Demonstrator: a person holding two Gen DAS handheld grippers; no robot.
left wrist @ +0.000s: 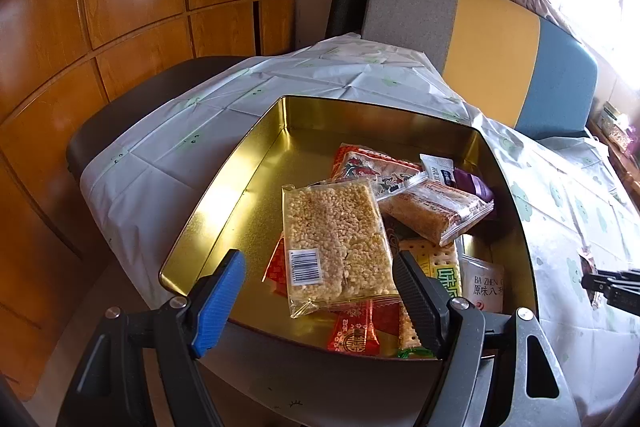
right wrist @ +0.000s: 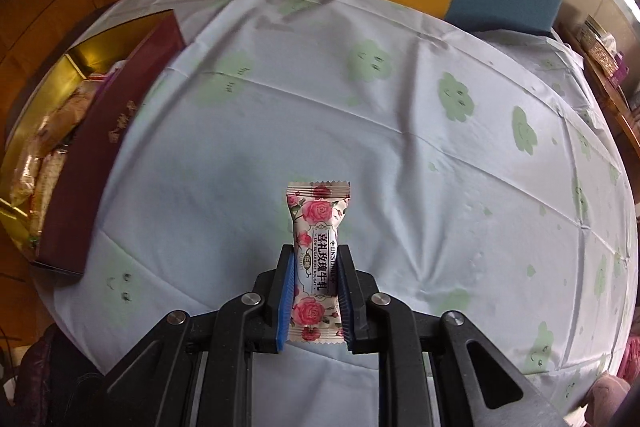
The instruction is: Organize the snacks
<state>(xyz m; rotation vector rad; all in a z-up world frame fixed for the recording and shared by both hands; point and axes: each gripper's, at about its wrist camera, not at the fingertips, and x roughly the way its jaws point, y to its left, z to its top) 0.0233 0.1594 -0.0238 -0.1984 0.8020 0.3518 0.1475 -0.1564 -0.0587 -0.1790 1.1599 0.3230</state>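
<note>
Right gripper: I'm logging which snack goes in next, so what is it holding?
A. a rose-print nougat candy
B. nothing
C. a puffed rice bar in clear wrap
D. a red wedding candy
A: the right gripper is shut on the rose-print nougat candy, above the tablecloth.

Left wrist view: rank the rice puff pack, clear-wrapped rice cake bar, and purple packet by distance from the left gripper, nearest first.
1. Rice puff pack: lies between the open fingers of the left gripper, on top of the pile in the gold tin.
2. Clear-wrapped rice cake bar: farther back, right of centre.
3. Purple packet: farthest, by the tin's right wall.
</note>
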